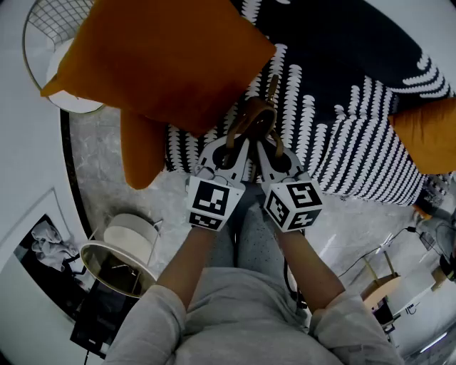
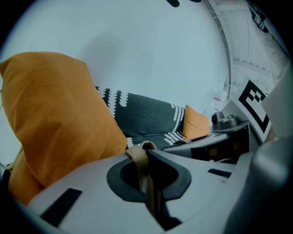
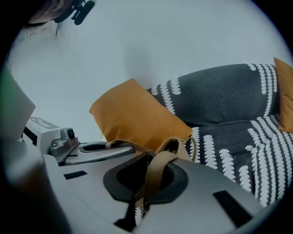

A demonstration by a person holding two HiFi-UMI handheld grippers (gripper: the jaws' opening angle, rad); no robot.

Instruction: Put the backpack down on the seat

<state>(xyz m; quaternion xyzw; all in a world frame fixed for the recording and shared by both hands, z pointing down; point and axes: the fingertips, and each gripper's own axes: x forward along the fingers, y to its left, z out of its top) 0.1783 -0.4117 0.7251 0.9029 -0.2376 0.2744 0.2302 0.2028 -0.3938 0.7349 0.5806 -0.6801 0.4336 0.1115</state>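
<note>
- The left gripper (image 2: 147, 170) has its jaws pressed together on a tan strap (image 2: 138, 158) that rises out of the jaw slot and loops over.
- The right gripper (image 3: 147, 180) is likewise clamped on a tan strap (image 3: 157, 170). Beyond the jaws the strap arches toward a small metal ring.
- In the head view the two grippers sit side by side, nearly touching, with the backpack's strap loops (image 1: 255, 115) bunched at their tips over the front edge of the sofa (image 1: 342, 57).
- The straps reach the near corner of a big orange padded bulk (image 1: 164, 57) at the sofa's left end. I cannot tell whether it is the bag's body or a cushion.
- A smaller orange cushion (image 1: 427, 135) lies at the sofa's far right.
- A white wire basket (image 1: 53, 18) stands behind the orange bulk, which partly covers it. Its contents cannot be made out.
- A round glass side table (image 1: 107, 267) stands on the floor at lower left.
</note>
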